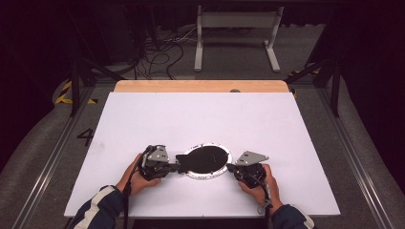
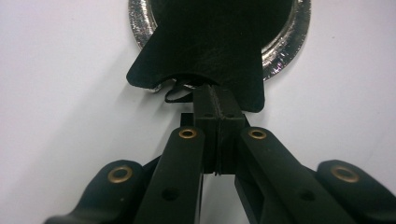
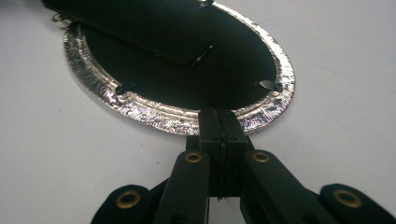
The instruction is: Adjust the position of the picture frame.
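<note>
Black fabric pouch with a silver oval frame lies flat on the white worktop, close to the person's edge. The left gripper is closed, pinching a flared flap of the black fabric at the pouch's left end. The right gripper is closed on the metal rim at the opposite end. The step appears to be holding the rim steady while working the flap; next likely calls for a gentle, level pull. Beyond the worktop: a wooden strip, grey floor, cables, and a white stand in a dark room.
</note>
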A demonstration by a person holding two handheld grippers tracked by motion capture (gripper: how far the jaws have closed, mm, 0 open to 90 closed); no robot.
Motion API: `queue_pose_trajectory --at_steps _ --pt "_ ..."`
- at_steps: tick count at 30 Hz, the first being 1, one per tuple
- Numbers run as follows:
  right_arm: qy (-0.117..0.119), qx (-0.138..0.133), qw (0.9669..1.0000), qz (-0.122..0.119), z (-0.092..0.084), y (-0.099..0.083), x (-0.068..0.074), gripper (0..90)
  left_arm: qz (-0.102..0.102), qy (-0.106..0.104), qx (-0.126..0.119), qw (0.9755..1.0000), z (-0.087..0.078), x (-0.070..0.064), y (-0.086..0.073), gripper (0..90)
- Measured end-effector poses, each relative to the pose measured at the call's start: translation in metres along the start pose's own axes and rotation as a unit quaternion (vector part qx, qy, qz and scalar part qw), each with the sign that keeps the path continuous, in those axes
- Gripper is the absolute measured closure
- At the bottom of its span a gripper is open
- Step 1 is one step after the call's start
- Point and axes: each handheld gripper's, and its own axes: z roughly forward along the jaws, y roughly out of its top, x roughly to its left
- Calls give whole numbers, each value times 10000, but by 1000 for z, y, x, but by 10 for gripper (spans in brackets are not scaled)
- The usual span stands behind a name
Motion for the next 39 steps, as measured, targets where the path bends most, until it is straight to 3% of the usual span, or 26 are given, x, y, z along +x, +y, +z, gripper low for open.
queue_pose_trajectory --at_steps 4,7,8,9,11,12,15,18,22,28,32,39 --pt "-288 6 9996 74 3 2 -3 900 147 -19 48 9999 2 -7 3 900" --pt "-458 9 9989 142 6 3 -7 900 146 -85 20 9999 4 -11 4 900" --pt "-511 59 9986 150 6 3 -9 900 272 -25 66 9996 5 -15 5 900" --pt "-511 59 9986 150 6 3 -9 900 272 -25 66 9996 5 -15 5 900" --pt "-435 36 9988 238 6 2 -12 900 548 82 200 9983 3 -17 8 880" --pt "-425 42 9988 231 6 2 -12 900 551 32 198 9983 2 -16 8 874" --pt "-373 56 9991 199 3 1 -12 900 467 27 207 9987 0 -13 5 882" --pt "-252 68 9995 190 0 -1 -10 900 390 178 201 9989 -3 -7 2 899" --pt "-69 66 9998 165 -2 -3 -6 900 50 457 -18 9989 -6 9 -4 900" --pt "131 77 9999 67 0 -1 1 900 -240 777 -490 9955 -9 21 1 896" --pt "226 98 9997 62 0 0 5 900 -335 616 -692 9951 -5 22 9 878" --pt "408 132 9991 -20 1 2 13 900 -339 455 -404 9976 8 22 11 874"
